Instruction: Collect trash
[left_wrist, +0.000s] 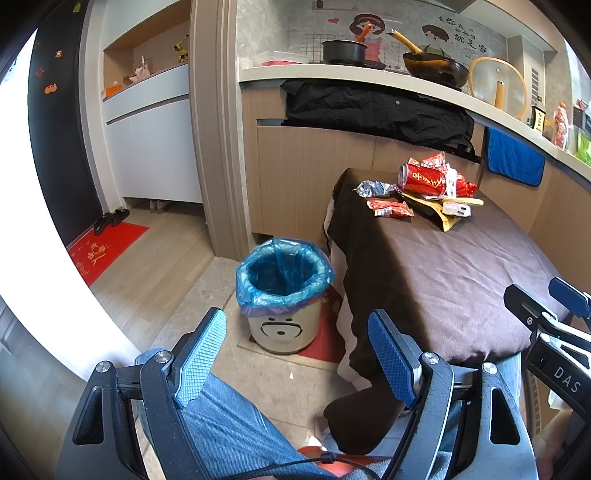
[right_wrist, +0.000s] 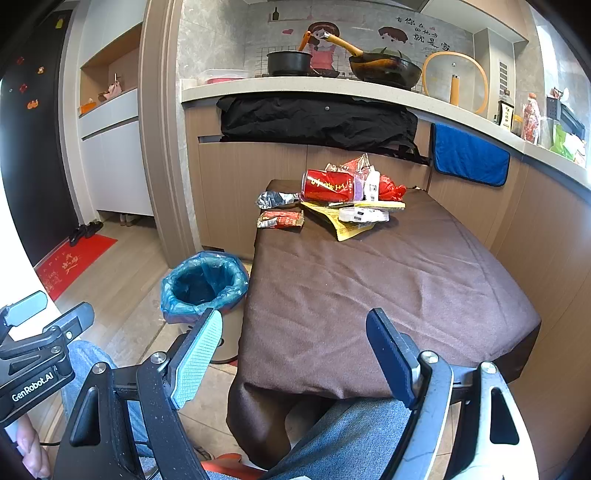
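Note:
A heap of trash lies at the far end of a brown-covered table (right_wrist: 369, 288): a red drink can (right_wrist: 328, 185) on its side, a silver wrapper (right_wrist: 275, 199), a red snack packet (right_wrist: 280, 219), a yellow wrapper (right_wrist: 343, 225) and a white packet (right_wrist: 364, 215). The can (left_wrist: 423, 180) and the red packet (left_wrist: 389, 208) also show in the left wrist view. A white bin with a blue liner (left_wrist: 282, 291) stands on the floor left of the table; it also shows in the right wrist view (right_wrist: 203, 284). My left gripper (left_wrist: 295, 356) is open and empty, above the floor near the bin. My right gripper (right_wrist: 295, 356) is open and empty, over the table's near edge.
A kitchen counter (right_wrist: 332, 86) with a pot and a wok runs behind the table. A black cloth (right_wrist: 317, 118) and a blue towel (right_wrist: 469, 155) hang from it. A red mat (left_wrist: 107, 247) and shoes lie by the doorway. The person's jeans-clad legs (left_wrist: 229, 424) are below the grippers.

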